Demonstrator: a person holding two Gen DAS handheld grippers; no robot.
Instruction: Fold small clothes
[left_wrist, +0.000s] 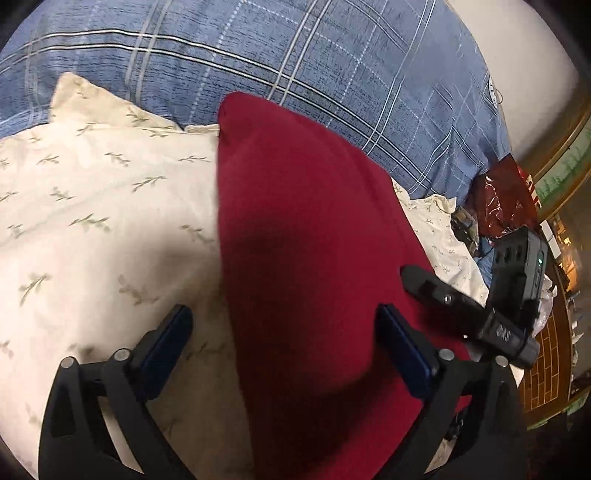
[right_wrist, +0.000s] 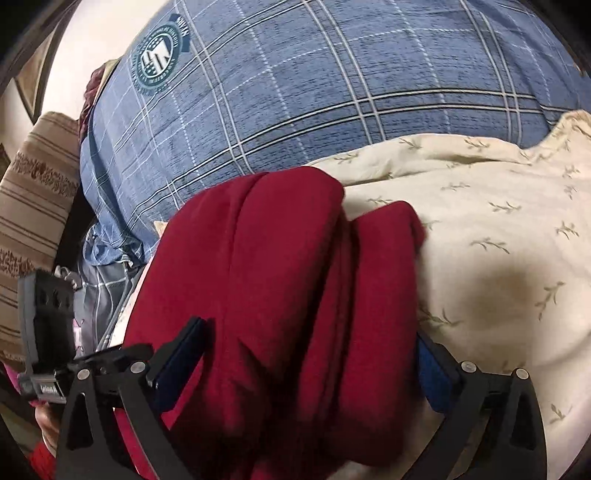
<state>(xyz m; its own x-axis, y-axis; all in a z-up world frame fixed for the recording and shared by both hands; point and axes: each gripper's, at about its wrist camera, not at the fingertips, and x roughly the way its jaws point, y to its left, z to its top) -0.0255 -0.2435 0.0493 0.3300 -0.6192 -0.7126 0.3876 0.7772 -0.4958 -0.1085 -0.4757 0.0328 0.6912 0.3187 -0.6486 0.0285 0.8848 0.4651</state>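
A dark red knitted garment (right_wrist: 266, 295), folded into thick rounded layers, lies on a cream bedsheet printed with small green sprigs (right_wrist: 498, 258). The right tongs (right_wrist: 306, 362) stand wide apart over it: the left blue-padded finger (right_wrist: 181, 354) rests above the garment's left part, and the right one (right_wrist: 437, 376) sits just beside its right edge, neither pressing in. Behind the garment rises a blue plaid pillow with a round green crest (right_wrist: 295, 92). At the far left is a brown striped cushion (right_wrist: 33, 221), and the other black tongs (right_wrist: 48, 332) show at the lower left edge.
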